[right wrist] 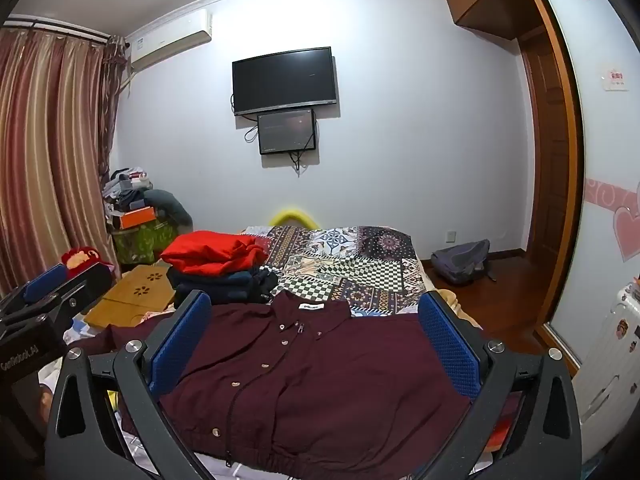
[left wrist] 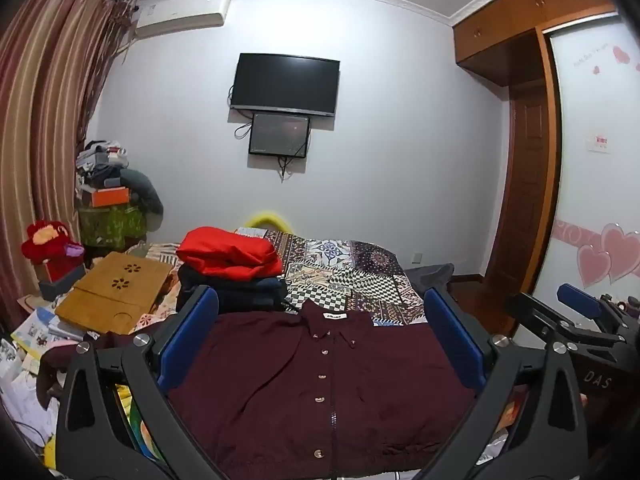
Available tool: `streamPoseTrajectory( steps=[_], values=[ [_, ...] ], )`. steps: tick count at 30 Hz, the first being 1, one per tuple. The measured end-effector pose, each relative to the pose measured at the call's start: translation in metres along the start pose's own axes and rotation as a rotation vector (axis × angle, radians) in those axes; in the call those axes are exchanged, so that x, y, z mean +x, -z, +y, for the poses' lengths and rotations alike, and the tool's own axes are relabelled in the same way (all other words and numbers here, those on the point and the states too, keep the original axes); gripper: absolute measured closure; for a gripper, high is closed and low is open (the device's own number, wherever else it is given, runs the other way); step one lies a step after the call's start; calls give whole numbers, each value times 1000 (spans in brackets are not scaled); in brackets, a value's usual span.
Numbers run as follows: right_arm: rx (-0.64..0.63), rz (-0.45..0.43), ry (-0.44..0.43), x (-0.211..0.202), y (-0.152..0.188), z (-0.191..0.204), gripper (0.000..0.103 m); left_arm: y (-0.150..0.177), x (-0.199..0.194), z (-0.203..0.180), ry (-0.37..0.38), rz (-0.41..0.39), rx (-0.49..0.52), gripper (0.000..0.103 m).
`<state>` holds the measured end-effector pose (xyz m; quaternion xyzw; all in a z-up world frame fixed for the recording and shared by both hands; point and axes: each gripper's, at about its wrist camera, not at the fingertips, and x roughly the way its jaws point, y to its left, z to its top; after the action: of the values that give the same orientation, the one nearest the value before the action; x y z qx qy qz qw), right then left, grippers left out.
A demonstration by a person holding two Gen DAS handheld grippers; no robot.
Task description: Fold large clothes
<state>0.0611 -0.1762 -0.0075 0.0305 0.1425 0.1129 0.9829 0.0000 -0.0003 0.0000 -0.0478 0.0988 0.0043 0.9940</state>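
A dark maroon button-up jacket (left wrist: pixel 320 392) lies flat, front up, collar away from me, on the near end of the bed; it also shows in the right wrist view (right wrist: pixel 320 380). My left gripper (left wrist: pixel 320 320) is open and empty, held above the jacket with its blue pads wide apart. My right gripper (right wrist: pixel 316 320) is open and empty too, above the same jacket. The right gripper shows at the right edge of the left wrist view (left wrist: pixel 576 308). The left gripper shows at the left edge of the right wrist view (right wrist: pixel 44 288).
A stack of folded clothes, red on top (left wrist: pixel 230 254) over dark blue (left wrist: pixel 240 288), sits on the patchwork bedspread (left wrist: pixel 352 272) behind the jacket. A wooden lap tray (left wrist: pixel 116 288), books and toys crowd the left. A backpack (right wrist: pixel 460 260) lies on the floor at right.
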Motion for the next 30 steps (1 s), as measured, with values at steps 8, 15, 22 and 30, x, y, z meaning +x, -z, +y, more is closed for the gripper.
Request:
streamPoseTrajectory(
  steps=[8,15,22,30],
  values=[
    [6,7,-2,1,-1,0,0,3,5,1,-8,34,-34,0],
    [1,7,1,3,0,2,0,6,14,10,-3,41,-33,0],
    [0,9,-2,4,2,1,0,5,17,12,-7,39,-34,0],
    [1,10,-2,6,2,2,0,5,13,13,-10,33,-34,0]
  ],
)
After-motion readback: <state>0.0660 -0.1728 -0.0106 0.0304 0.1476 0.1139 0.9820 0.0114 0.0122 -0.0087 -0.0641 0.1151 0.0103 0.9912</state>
